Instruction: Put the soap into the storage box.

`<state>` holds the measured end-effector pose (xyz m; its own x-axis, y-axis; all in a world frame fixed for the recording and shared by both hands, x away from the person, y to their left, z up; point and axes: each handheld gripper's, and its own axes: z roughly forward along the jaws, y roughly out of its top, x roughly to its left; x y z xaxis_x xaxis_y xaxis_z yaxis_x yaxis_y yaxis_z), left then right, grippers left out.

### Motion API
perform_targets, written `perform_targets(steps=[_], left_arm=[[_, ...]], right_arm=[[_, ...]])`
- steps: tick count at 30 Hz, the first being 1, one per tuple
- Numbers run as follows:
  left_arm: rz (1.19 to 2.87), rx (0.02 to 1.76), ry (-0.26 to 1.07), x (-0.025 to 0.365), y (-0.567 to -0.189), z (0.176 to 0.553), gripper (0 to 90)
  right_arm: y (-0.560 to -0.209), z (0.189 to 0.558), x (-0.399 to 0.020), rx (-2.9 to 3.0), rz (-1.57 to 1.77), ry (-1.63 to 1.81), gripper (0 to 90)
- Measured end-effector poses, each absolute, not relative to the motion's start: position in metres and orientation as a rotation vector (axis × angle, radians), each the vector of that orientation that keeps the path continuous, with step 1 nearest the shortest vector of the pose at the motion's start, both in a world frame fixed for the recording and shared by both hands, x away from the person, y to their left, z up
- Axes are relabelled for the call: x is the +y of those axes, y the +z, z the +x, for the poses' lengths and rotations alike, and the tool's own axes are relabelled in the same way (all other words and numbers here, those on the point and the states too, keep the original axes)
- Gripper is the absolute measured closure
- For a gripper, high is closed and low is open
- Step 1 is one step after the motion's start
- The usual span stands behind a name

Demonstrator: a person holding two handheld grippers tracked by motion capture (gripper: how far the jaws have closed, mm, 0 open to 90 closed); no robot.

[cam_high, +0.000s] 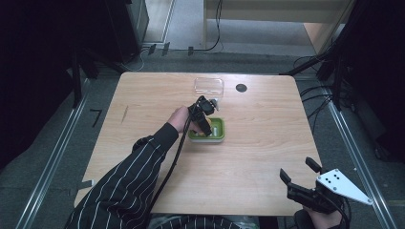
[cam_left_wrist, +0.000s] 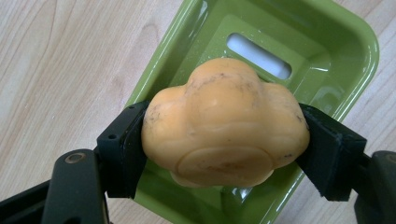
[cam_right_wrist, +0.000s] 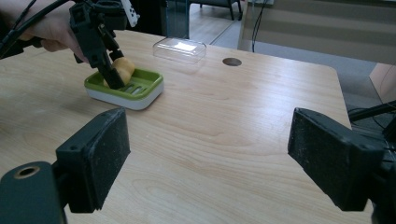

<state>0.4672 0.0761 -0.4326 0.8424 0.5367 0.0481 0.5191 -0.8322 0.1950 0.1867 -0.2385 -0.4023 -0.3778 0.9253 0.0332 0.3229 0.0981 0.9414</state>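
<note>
An orange lobed soap bar (cam_left_wrist: 224, 128) is clamped between the black jaws of my left gripper (cam_left_wrist: 224, 154), just above the left end of a green soap dish (cam_left_wrist: 327, 51). From above, that left gripper (cam_high: 204, 125) hangs over the green soap dish (cam_high: 219, 130) at the table's middle. The right gripper view shows the soap bar (cam_right_wrist: 124, 68) at the green soap dish (cam_right_wrist: 140, 86). A clear plastic lid (cam_high: 208, 86) lies behind the dish. My right gripper (cam_high: 302, 174) stands open near the table's front right corner, nothing between its jaws (cam_right_wrist: 210, 163).
A dark round hole (cam_high: 241, 88) marks the wooden table (cam_high: 267, 143) to the right of the lid. Black cable trails from the left gripper along a striped sleeve (cam_high: 129, 176). Dark stands and cables surround the table on the floor.
</note>
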Motion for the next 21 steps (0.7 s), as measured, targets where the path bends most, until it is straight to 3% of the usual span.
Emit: perform_targets(steps=[21], left_arm=[[2.844, 0.836, 0.190, 0.0730, -0.4324, 0.4649, 21.9]], right_arm=[[-0.4023, 0.1867, -0.2387, 1.777, 1.224, 1.286, 13.4]])
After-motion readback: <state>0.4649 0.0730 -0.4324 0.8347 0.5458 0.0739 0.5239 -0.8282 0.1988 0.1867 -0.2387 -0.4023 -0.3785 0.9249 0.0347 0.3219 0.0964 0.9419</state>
